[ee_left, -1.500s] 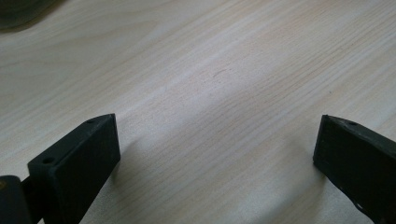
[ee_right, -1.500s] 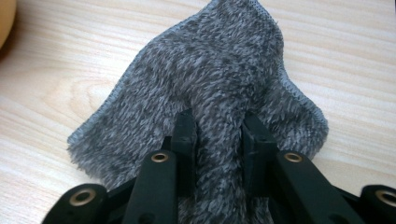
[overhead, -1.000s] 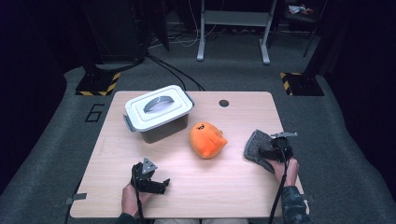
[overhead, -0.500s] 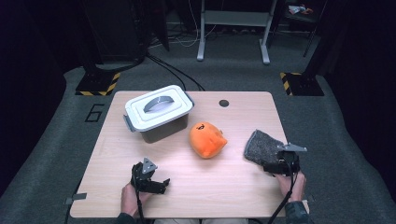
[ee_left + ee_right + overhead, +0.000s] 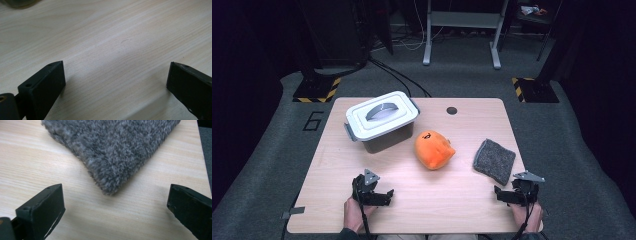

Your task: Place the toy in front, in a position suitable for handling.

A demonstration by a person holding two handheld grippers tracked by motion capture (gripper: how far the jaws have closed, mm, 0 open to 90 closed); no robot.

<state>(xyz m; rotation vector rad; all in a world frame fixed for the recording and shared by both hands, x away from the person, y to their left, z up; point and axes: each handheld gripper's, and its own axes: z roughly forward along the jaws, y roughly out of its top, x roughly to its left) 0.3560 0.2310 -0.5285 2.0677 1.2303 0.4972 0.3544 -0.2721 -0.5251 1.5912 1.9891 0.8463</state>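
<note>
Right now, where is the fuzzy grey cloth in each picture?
High view: the grey cloth lies flat on the right side of the table, just beyond the right gripper.
Left gripper view: not in it.
Right gripper view: the cloth fills the top, one corner pointing down between the open jaws.
Shared landmark: the pale wooden table.

Lab: hazard-taped stands (image 5: 317,89), floor cables (image 5: 397,75)

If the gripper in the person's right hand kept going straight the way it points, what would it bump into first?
Most likely the grey cloth: the right gripper has open jaws aimed at its near corner, with bare table between.
</note>
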